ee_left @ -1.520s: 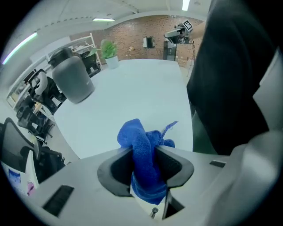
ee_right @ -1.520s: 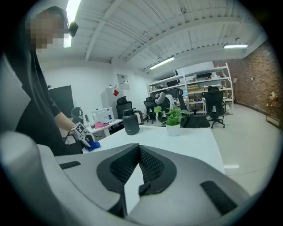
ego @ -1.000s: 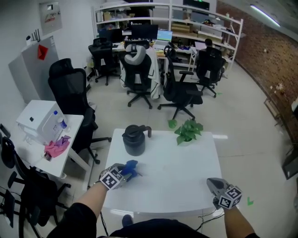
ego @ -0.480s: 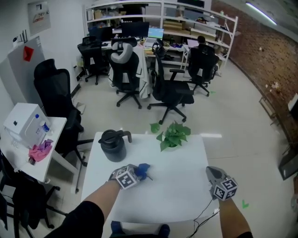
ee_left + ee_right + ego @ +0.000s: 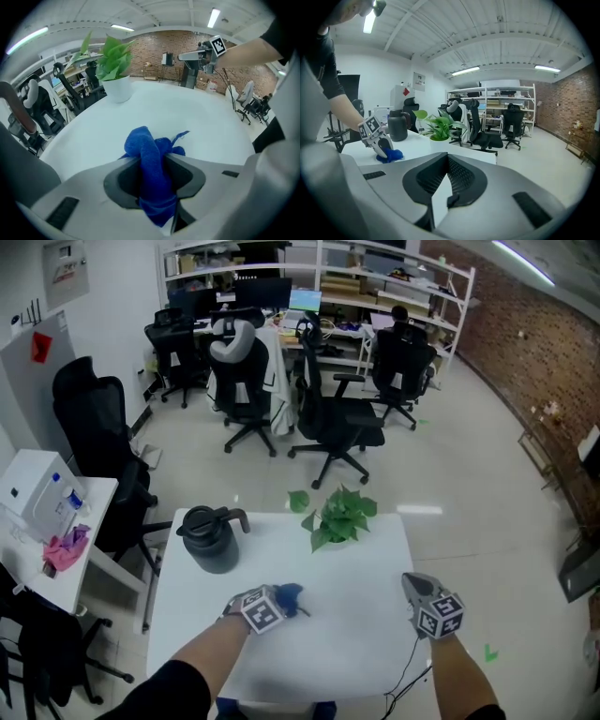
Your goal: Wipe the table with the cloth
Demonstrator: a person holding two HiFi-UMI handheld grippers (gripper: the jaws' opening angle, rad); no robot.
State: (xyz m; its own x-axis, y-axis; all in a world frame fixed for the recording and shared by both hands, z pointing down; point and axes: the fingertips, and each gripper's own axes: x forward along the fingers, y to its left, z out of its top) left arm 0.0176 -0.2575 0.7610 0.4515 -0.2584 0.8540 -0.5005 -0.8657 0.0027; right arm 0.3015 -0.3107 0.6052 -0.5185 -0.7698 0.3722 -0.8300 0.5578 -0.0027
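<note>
Cloth [image 5: 152,164] of blue colour sat bunched between the jaws of the left hand-held gripper [image 5: 284,599]. The two pads pressed on it from both sides, so the jaws stood only partly apart with the cloth gripped between them. Its free end stuck out past the jaw tips and lay on the white desk [image 5: 356,643], a little left of the middle and toward the person's side.

The right hand-held gripper [image 5: 411,580] was well apart from it, over the right part of the desk near the edge. Its jaws were brought together at the tips and held nothing. Whether it touched the desk top I could not tell.

Farther on the desk, at the back left, a dark jug [image 5: 211,542] with a handle stood upright. To the right of it, near the back edge, stood a potted plant [image 5: 337,519] with green leaves in a white pot. The jug and the plant were apart from each other and from the cloth.

Left of the desk was a smaller desk [image 5: 98,512] carrying a white box and a pink rag [image 5: 62,552]. Beyond, on the light floor, stood several black office chairs [image 5: 342,423]. At the far wall were white shelves [image 5: 394,282] with monitors and boxes, and a brick wall [image 5: 525,343] ran along the right side.
</note>
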